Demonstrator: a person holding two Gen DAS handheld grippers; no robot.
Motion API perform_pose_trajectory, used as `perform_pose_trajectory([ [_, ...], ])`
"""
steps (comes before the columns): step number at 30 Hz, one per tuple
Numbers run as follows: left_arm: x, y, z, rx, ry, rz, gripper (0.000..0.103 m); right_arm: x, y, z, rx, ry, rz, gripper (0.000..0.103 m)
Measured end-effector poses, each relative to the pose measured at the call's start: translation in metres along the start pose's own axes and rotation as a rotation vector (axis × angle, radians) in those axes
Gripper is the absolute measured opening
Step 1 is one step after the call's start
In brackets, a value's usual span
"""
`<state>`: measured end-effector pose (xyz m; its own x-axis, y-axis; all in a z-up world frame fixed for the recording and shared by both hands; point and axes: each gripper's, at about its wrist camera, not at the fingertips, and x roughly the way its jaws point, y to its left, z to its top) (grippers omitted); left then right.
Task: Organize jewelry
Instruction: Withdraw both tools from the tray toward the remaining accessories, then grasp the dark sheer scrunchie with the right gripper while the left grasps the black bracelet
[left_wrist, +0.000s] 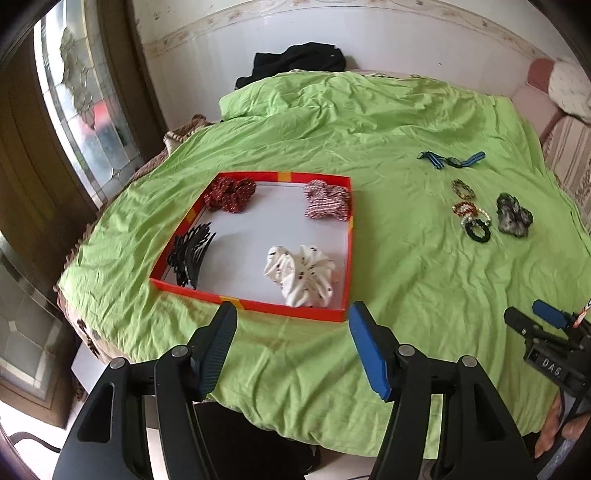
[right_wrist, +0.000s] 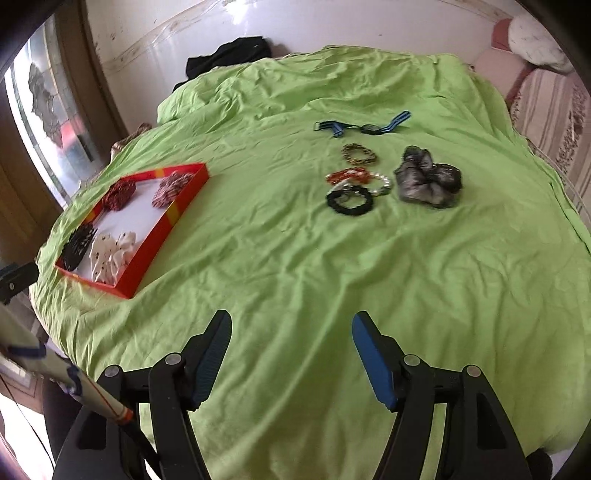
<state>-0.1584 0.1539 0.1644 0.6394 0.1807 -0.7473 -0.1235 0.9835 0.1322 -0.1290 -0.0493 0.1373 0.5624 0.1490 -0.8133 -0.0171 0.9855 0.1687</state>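
Both claws are empty right now. The left gripper (left_wrist: 293, 321) has its jaws spread with nothing between them, hanging just off the near wall of the red tray (left_wrist: 258, 304). The right gripper (right_wrist: 291, 328) is also released and wide, over bare green sheet (right_wrist: 295, 258).

Inside the tray there's already a white scrunchie (left_wrist: 301, 275), a black hair comb (left_wrist: 190, 253) and two red patterned scrunchies at the back. Still loose on the sheet, well apart from the tray: a grey scrunchie (right_wrist: 428, 179), a black hair tie (right_wrist: 349, 201), a pearl bracelet (right_wrist: 384, 184), a couple of beaded bracelets and a blue-strapped watch (right_wrist: 364, 127).

Honestly the risky bit is that little pile. The hair tie, pearls and red beads touch or overlap, so a pinch could easily drag two along, or snag the wrinkly sheet instead.
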Motion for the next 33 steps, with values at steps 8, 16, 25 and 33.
perform_pose_trajectory([
  [8,0.003,-0.032,0.004,0.066,0.017,-0.009,0.063,-0.005,-0.028,-0.005,0.050,-0.013,-0.010,0.073],
  [16,0.016,-0.056,0.005,0.113,0.057,-0.019,0.063,-0.004,-0.063,-0.006,0.115,-0.016,-0.036,0.074],
  [25,0.045,-0.083,0.020,0.100,0.143,-0.171,0.063,-0.002,-0.109,-0.003,0.175,-0.013,-0.104,0.074],
  [33,0.092,-0.151,0.056,0.136,0.187,-0.383,0.063,0.009,-0.151,0.016,0.227,-0.001,-0.111,0.074],
])
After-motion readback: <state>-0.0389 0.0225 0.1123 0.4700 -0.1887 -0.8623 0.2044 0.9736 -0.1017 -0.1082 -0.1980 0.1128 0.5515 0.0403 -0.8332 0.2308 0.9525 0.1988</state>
